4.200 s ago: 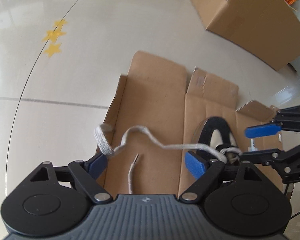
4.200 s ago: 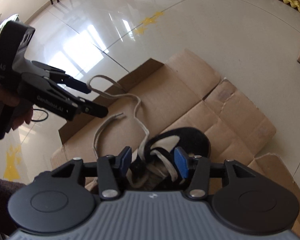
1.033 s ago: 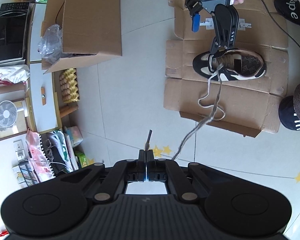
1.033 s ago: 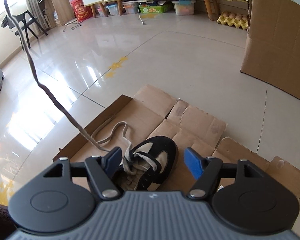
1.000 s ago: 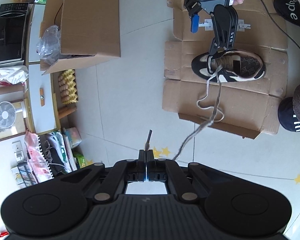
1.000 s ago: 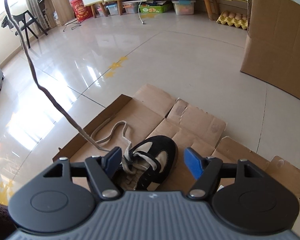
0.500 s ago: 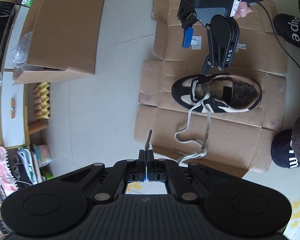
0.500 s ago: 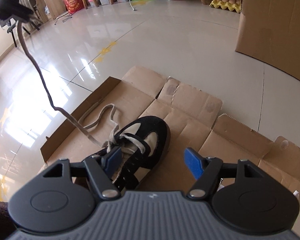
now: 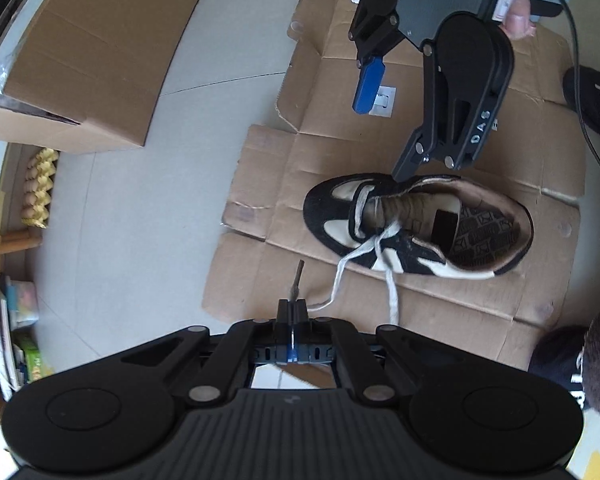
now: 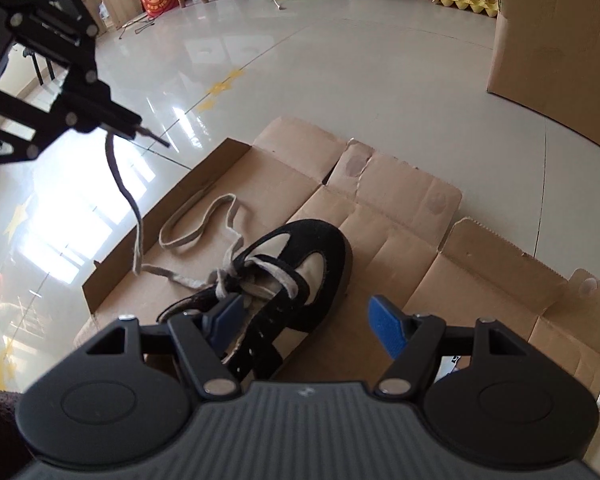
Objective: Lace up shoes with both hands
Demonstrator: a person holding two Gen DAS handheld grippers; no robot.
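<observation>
Left tongs (image 9: 293,312) were clamped shut on the lace (image 9: 392,292) near its stiff tip (image 9: 297,280), which jutted past the pads. Right tongs (image 10: 306,320) stood wide, empty, one finger (image 10: 226,314) down at the shoe's (image 9: 416,224) side, the other clear of it. The shoe lay on flattened cardboard (image 9: 452,152) on the floor, laced only at the lowest eyelets; both lace ends trailed off toward the left tongs. Judgement: the tip must next be aimed at an open eyelet (none clearly visible here). Done well, the right tongs would steady the eyelet flap, and the left would keep its grip close behind the tip, approaching slack to avoid dragging the shoe.
</observation>
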